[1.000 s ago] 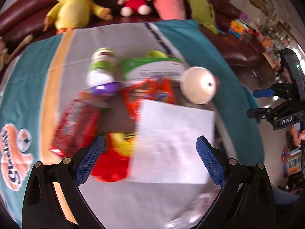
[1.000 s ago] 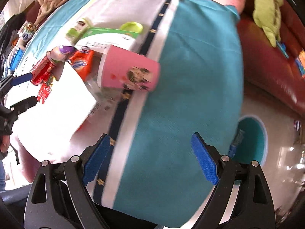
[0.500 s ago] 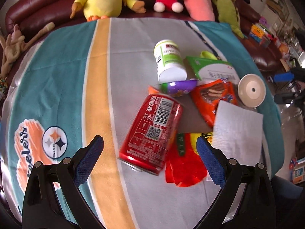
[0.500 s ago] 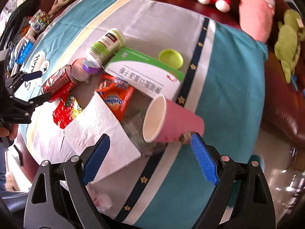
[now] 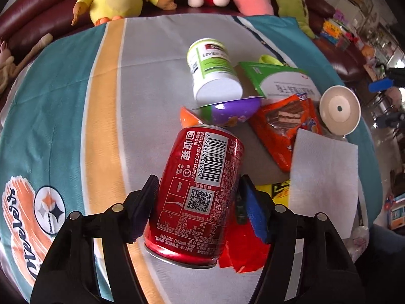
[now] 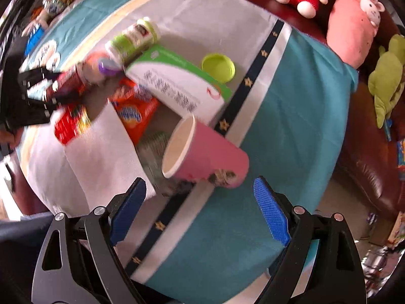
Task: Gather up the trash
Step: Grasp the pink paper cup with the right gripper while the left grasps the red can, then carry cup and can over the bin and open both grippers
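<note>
The left gripper [image 5: 197, 202] is closing — jaws now clamping the red cola can [image 5: 200, 192] lying on the tablecloth [image 5: 63, 101]; squeezing gently avoids denting. The right gripper [image 6: 200, 210] is hovering with jaws apart, empty.

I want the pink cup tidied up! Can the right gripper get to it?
Probably yes. The pink cup lies on its side just ahead of the open right gripper, with nothing between them.
</note>
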